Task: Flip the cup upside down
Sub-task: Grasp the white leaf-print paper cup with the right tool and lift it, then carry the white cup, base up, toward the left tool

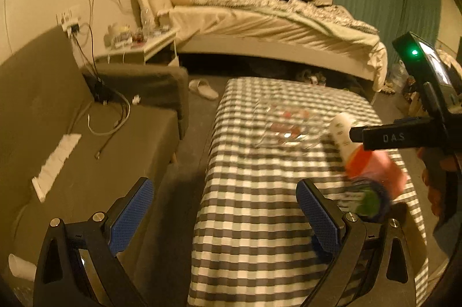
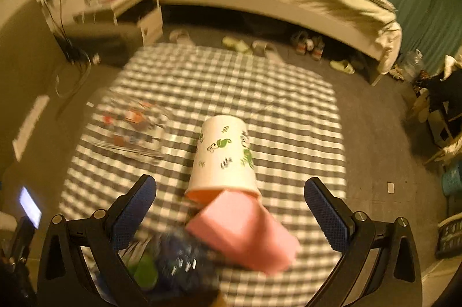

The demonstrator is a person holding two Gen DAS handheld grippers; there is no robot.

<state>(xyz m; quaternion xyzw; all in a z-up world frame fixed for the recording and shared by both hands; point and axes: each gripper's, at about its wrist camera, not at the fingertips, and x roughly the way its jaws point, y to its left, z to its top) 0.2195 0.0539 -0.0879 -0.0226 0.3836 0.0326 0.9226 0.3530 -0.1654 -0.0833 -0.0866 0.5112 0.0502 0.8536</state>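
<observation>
A white paper cup (image 2: 225,154) with green leaf prints lies on its side on the checked tablecloth (image 2: 288,110), its mouth toward the camera. A pink block (image 2: 245,232) sticks out of the mouth. A dark blue and green packet (image 2: 176,260) lies in front, blurred. My right gripper (image 2: 229,206) is open, its jaws wide on either side of the cup's mouth, not touching it. In the left wrist view the cup (image 1: 343,134) lies at the right, partly behind the right gripper's black finger (image 1: 384,137). My left gripper (image 1: 225,209) is open and empty over the table's left edge.
A clear plastic bag (image 2: 132,128) with red items lies on the table's left part and shows in the left wrist view (image 1: 286,125). A grey sofa (image 1: 72,134) with cables stands left. A bed (image 1: 274,24) stands behind. Shoes (image 2: 309,44) lie on the floor.
</observation>
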